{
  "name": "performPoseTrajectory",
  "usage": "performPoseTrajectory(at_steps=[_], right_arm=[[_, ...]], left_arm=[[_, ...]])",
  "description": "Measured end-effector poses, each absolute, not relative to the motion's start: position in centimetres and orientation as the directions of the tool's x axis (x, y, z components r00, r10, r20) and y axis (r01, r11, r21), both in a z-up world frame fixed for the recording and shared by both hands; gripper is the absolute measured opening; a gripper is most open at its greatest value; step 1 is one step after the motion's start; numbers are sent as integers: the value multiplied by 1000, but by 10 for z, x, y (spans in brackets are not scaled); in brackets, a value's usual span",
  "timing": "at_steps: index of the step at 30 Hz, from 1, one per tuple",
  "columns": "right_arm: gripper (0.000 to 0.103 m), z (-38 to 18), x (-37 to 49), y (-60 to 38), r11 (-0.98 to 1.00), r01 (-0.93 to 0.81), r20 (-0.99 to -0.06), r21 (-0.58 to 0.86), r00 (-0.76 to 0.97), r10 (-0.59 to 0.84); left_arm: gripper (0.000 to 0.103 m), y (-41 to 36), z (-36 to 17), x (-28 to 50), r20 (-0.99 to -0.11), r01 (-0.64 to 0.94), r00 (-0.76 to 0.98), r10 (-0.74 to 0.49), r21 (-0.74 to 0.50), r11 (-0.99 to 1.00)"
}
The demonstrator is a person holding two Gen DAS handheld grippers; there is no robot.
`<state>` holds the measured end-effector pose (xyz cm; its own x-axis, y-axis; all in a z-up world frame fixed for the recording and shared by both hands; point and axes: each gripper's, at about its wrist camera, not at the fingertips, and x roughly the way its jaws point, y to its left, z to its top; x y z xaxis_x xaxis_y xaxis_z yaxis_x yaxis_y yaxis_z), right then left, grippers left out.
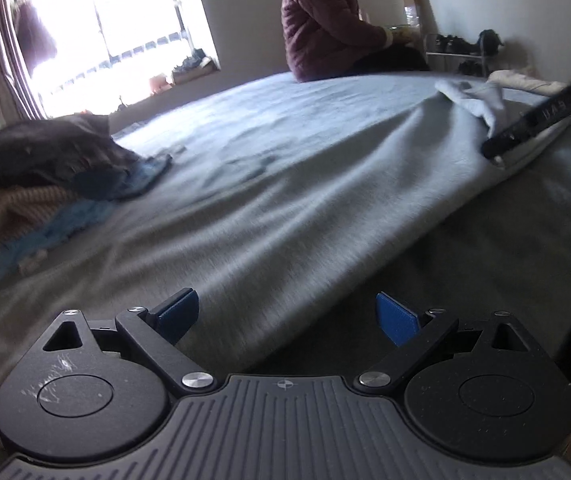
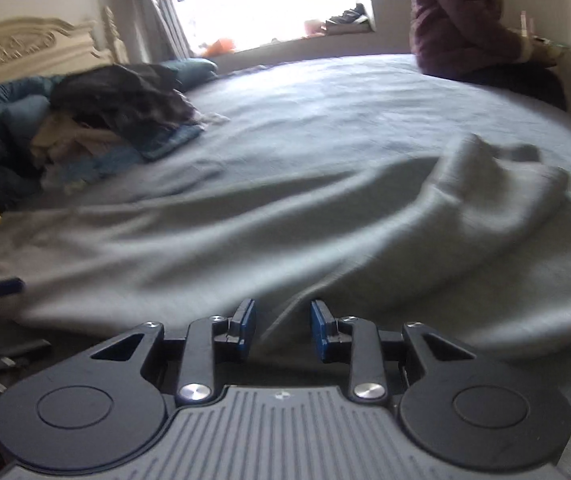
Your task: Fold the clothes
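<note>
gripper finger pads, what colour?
Blue, on both grippers; clearest on the left gripper pads in the left wrist view.

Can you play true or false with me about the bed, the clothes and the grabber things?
1. The grey garment lies spread on the bed. True.
2. The left gripper is squeezed shut. False: its jaws stand wide apart, over the grey cloth.
3. A pile of clothes sits near the headboard. True.
4. Nobody else is in the room. False: a person in a purple jacket sits at the bed's far edge.
5. The right gripper has grey cloth between its fingers. True.
</note>
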<state>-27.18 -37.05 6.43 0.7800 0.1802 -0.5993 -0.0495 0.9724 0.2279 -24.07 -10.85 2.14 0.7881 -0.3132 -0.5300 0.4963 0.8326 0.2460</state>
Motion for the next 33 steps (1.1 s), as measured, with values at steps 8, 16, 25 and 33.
performPoseTrajectory(at_steps=[8,16,25,33], right_arm=[[32,56,-235,-396,800,-63,-423,597,822,381],[39,64,-304,-408,736,-92,-383,671,807,450],[39,41,-279,-398,747,-6,-469,664,775,424],[39,31,-223,-376,767,-31,-499,641,742,447]], left_arm=[[96,-102,28,-211,-557,479,762,-331,140,867],[96,-90,28,-189,-561,454,746,-359,33,891],[96,-76,25,-163,-601,381,711,-365,-107,918],[96,-51,36,-167,-577,354,728,-370,-146,924]])
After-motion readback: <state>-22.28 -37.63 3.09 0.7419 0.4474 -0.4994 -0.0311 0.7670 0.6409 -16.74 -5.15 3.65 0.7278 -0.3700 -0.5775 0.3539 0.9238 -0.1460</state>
